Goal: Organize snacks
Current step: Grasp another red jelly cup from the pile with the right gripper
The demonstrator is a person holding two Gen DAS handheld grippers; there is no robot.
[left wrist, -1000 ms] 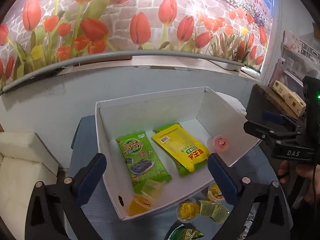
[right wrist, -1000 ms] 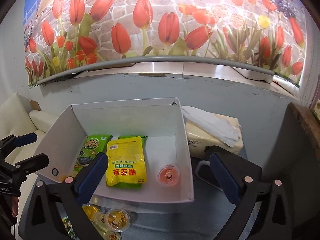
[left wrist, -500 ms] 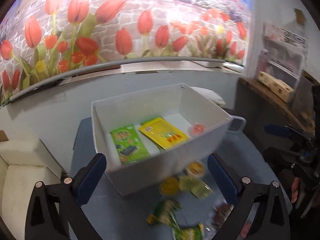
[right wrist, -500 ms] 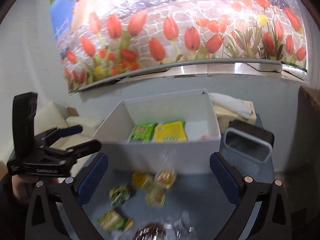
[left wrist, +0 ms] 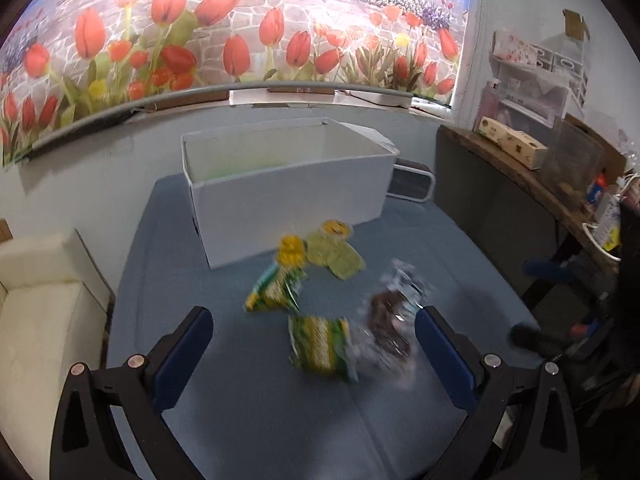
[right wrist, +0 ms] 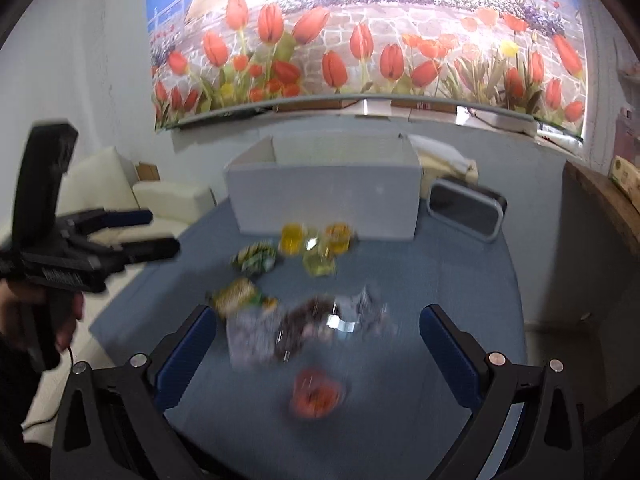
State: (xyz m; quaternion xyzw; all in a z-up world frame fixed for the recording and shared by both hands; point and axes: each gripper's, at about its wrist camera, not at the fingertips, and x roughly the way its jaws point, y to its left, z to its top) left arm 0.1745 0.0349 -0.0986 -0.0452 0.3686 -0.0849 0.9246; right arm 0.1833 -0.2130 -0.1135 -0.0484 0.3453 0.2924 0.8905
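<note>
Both the left tongs [left wrist: 312, 344] and the right tongs [right wrist: 318, 340] gape wide, holding nothing. Blurred green-yellow snack packets [left wrist: 318, 344] and jelly cups [right wrist: 294, 238] lie mid-frame on the blue desk [left wrist: 248, 408], before the white cardboard box [left wrist: 288, 200] at upper centre.

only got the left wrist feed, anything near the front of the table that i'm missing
Observer: Yes, a red jelly cup lies on the blue table, nearest the right gripper; your view lacks it.
Operator: is the right gripper holding anything
Observer: No, its jaws stand wide open with nothing between them.
Operator: what's beside the white box on the right
Observer: The white box has a dark container with a pale rim leaning there, and a cream bundle behind that.
Operator: how does my gripper look from there
Observer: The left gripper is open, held above the table's left edge.
</note>
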